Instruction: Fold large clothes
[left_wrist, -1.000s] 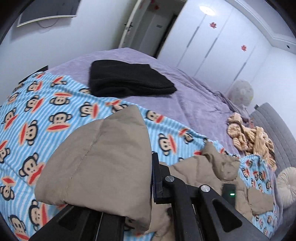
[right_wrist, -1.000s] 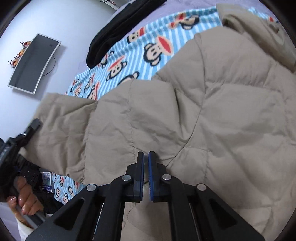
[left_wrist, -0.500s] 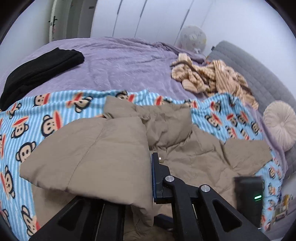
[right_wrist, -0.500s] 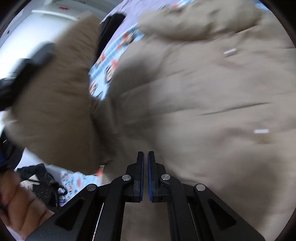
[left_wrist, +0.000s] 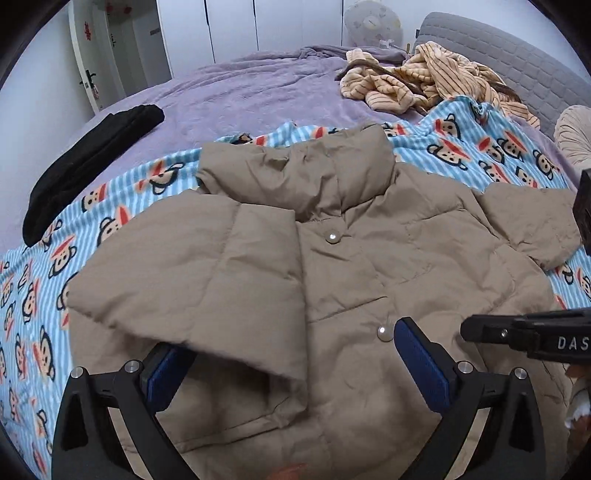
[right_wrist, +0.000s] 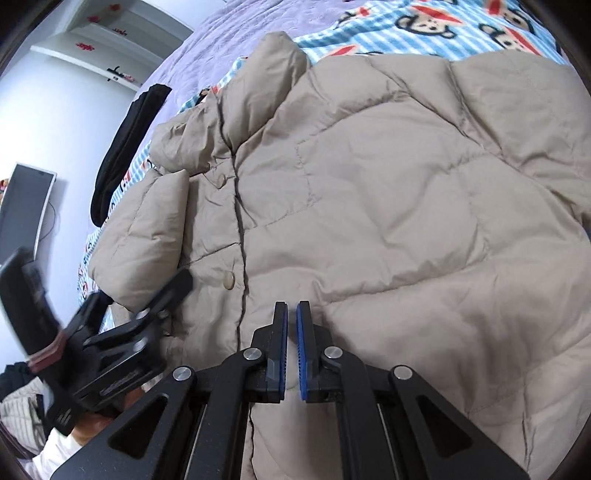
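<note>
A tan puffer jacket (left_wrist: 369, 258) lies front-up on a blue monkey-print blanket (left_wrist: 110, 221), collar toward the far side. Its left sleeve (left_wrist: 207, 280) is folded across the chest. My left gripper (left_wrist: 288, 354) is open over the jacket's lower front, its jaws wide apart with the sleeve end between them, not gripped. My right gripper (right_wrist: 291, 314) is shut and empty, fingertips just above the jacket (right_wrist: 369, 184) near the snap placket. The left gripper also shows in the right wrist view (right_wrist: 147, 314), and the right gripper in the left wrist view (left_wrist: 524, 332).
A folded black garment (left_wrist: 85, 166) lies at the blanket's far left. A striped tan garment (left_wrist: 424, 81) is heaped at the far right near a grey headboard (left_wrist: 517, 55). The purple bedspread (left_wrist: 240, 96) stretches behind.
My left gripper carried the sleeve across onto the jacket's chest and opened, letting it go. My right gripper stayed shut over the jacket.
</note>
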